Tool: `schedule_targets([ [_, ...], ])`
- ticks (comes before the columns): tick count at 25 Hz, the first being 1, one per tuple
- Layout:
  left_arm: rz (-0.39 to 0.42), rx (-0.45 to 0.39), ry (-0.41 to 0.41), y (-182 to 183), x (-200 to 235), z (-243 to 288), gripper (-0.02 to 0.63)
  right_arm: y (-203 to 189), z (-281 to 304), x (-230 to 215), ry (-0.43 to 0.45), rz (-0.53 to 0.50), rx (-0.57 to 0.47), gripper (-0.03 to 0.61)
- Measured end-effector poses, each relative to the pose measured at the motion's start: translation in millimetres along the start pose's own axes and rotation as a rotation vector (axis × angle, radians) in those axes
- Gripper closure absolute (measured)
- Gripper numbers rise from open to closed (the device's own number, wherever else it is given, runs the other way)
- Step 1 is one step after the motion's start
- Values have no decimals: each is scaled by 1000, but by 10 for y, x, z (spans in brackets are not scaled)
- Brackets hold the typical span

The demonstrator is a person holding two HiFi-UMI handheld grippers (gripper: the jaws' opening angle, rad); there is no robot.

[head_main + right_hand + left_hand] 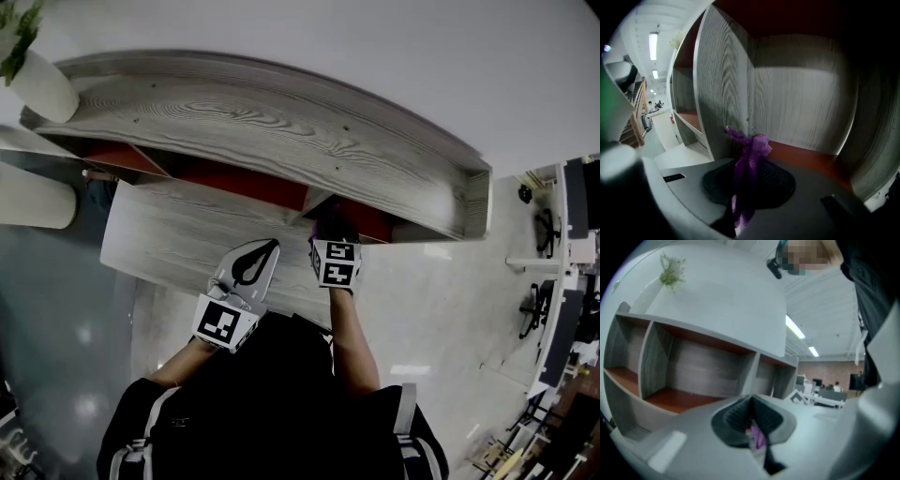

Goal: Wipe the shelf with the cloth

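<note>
The shelf unit [281, 122] has a grey wood top and red-brown boards. My right gripper [333, 234] reaches into its rightmost compartment, shut on a purple mesh cloth [319, 225]. In the right gripper view the cloth [754, 145] sticks up from the shut right gripper [749, 168], close to the grey divider wall [722, 84] and just above the red-brown board [806, 157]. My left gripper [270, 248] hangs outside, in front of the shelf. In its own view the left gripper [751, 408] has its jaws together, a purple sliver showing in the slit. It faces the open compartments [675, 399].
A white pot with a green plant [42, 84] stands on the shelf top's left end, seen too as the plant [671, 272]. A lower grey board [178, 234] juts out below the shelf. A white cylinder [33, 202] lies at far left. Office furniture [562, 281] fills the right edge.
</note>
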State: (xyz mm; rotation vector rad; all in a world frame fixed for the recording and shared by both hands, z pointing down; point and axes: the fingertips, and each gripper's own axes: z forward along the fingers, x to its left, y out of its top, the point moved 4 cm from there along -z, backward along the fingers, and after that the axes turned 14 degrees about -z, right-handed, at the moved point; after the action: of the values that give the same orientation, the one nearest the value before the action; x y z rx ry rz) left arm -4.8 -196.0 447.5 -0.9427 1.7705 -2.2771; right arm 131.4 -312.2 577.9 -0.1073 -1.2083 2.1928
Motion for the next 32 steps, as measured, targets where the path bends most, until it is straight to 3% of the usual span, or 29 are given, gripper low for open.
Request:
schedule_targets([
  [9, 7, -20, 25, 31, 27, -214, 609, 91, 33, 231, 70, -57, -18, 529],
  [20, 13, -67, 1, 150, -32, -332, 609, 44, -159, 447, 96, -59, -60, 529],
  [24, 16, -68, -34, 162, -104, -298, 609, 78, -352, 287, 19, 3, -108, 528],
  [28, 16, -58, -66, 135, -178, -252, 609, 115, -562, -107, -126, 32, -157, 528],
  [32, 18, -51, -92, 133, -229, -198, 609, 4, -700, -557, -271, 78, -130, 528],
])
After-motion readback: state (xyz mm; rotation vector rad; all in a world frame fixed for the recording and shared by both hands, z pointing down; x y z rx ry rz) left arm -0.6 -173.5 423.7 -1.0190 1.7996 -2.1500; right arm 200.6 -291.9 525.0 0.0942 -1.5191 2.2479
